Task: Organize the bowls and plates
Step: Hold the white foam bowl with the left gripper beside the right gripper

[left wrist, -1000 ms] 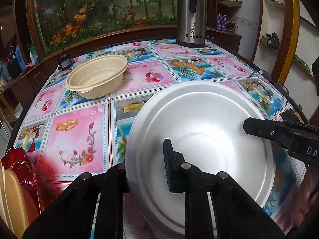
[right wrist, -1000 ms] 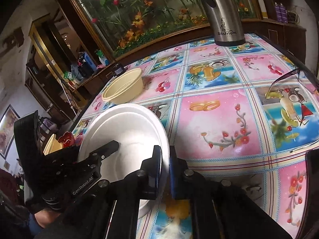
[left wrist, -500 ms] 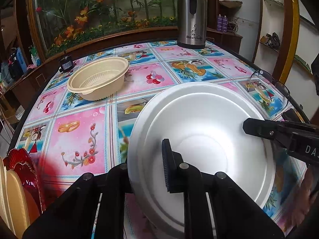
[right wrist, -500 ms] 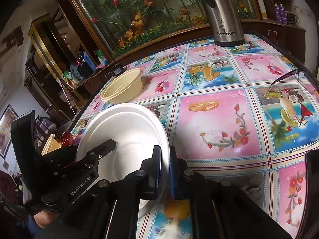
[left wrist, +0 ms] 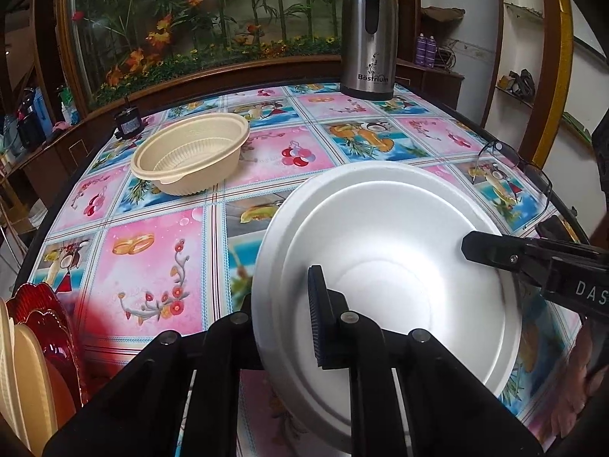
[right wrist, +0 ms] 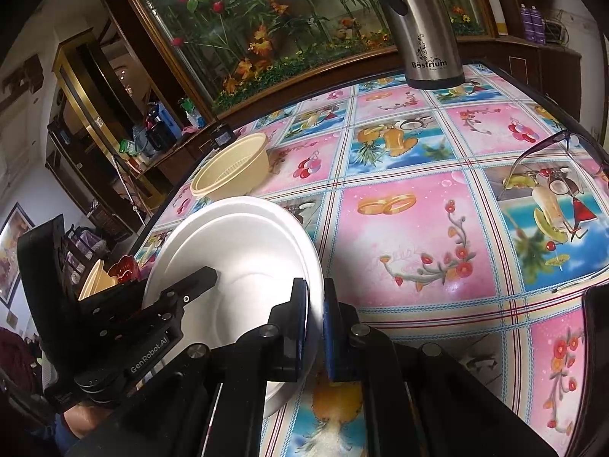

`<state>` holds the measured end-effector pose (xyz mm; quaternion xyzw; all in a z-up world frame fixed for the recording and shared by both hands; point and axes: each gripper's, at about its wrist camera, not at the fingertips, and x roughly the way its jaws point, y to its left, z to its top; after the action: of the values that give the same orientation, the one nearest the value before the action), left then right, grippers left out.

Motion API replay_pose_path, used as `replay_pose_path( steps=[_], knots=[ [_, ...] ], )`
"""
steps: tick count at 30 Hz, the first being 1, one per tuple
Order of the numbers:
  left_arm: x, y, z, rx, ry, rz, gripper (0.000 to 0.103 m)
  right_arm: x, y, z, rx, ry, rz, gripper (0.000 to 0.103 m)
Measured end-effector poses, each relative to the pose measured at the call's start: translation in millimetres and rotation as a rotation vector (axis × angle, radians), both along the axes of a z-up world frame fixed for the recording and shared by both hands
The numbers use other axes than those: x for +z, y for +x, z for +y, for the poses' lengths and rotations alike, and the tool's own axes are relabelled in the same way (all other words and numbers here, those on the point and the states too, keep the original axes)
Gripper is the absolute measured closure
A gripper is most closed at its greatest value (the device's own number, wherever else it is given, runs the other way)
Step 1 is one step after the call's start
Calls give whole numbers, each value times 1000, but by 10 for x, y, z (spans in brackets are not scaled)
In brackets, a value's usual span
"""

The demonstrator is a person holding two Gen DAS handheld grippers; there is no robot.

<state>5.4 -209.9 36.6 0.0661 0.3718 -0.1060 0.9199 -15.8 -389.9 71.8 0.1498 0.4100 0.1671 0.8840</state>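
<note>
A white foam bowl (left wrist: 399,266) is held just above the patterned tablecloth by both grippers. My left gripper (left wrist: 281,323) is shut on its near-left rim, one pad inside the bowl and the other finger behind the wall. My right gripper (right wrist: 315,323) is shut on the right rim of the white foam bowl (right wrist: 236,266), and its finger (left wrist: 495,253) reaches in from the right in the left wrist view. The left gripper (right wrist: 182,293) shows at the bowl's left side in the right wrist view. A beige plastic bowl (left wrist: 190,160) (right wrist: 232,169) stands upright further back on the left.
Red and cream plates (left wrist: 34,350) stand on edge in a rack at the near left. A steel thermos (left wrist: 365,38) (right wrist: 422,30) stands at the far edge. Eyeglasses (left wrist: 514,167) (right wrist: 552,160) lie on the right. A small black object (left wrist: 127,123) sits beside the beige bowl.
The white bowl has shifted very slightly in both views. Both grippers keep their hold on its rim and have not moved.
</note>
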Motion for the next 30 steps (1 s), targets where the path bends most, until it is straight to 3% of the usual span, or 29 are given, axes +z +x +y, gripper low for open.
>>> replay_pose_path(
  steps=[17, 30],
  knots=[
    [-39, 37, 20, -6, -25, 32, 93, -35, 30, -3, -17, -15, 13, 95],
    [-52, 32, -19, -6, -1, 26, 93, -41, 40, -8, -14, -12, 10, 95]
  ],
)
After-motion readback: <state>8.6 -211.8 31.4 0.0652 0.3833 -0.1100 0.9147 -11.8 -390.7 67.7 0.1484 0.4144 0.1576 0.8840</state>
